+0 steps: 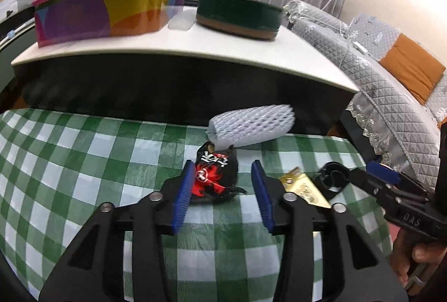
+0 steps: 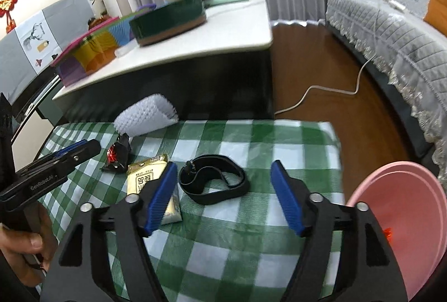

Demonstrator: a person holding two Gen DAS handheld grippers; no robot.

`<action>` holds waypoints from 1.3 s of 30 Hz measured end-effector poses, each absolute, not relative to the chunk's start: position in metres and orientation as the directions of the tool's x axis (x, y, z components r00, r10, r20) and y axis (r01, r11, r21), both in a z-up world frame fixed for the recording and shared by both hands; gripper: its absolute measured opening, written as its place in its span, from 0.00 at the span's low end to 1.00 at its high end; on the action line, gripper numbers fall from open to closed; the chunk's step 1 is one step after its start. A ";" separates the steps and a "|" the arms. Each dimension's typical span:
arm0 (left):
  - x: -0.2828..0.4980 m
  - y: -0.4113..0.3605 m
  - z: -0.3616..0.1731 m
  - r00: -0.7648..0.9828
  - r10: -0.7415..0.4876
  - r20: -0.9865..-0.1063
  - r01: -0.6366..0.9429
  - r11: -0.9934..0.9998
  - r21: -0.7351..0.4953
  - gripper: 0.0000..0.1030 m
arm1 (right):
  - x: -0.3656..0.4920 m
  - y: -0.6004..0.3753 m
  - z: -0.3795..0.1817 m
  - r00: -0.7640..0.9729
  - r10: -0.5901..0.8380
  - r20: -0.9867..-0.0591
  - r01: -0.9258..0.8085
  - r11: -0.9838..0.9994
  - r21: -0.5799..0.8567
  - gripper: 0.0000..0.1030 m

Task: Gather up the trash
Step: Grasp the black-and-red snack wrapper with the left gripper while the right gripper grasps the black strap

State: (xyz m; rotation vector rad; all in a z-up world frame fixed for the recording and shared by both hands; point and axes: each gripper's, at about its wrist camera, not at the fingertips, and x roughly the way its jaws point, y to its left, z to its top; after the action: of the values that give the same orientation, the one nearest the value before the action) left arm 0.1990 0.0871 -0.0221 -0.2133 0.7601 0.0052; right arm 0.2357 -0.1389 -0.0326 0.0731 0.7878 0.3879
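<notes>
On the green checked cloth lie a black and red snack wrapper, a white foam net sleeve, a gold packet and a black strap. My left gripper is open with its blue pads on either side of the wrapper; it also shows in the right wrist view. My right gripper is open above the black strap, its left pad over the gold packet. The wrapper and sleeve lie further left.
A pink basin stands at the right of the cloth. Behind is a white-topped low table with a colourful box and a green round tin. A grey quilted sofa and a floor cable are to the right.
</notes>
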 end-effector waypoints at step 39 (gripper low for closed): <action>0.177 0.087 -0.023 0.678 -0.031 -0.735 -0.140 0.975 -0.171 0.27 | 0.194 -0.146 -0.010 0.638 0.330 -0.695 -0.352 0.929 0.118 0.11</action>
State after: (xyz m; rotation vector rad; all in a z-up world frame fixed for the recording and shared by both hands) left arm 0.1773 0.0873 -0.0230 -0.2209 0.8256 0.0616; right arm 0.1942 -0.1456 -0.0104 -0.0289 0.7877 0.3892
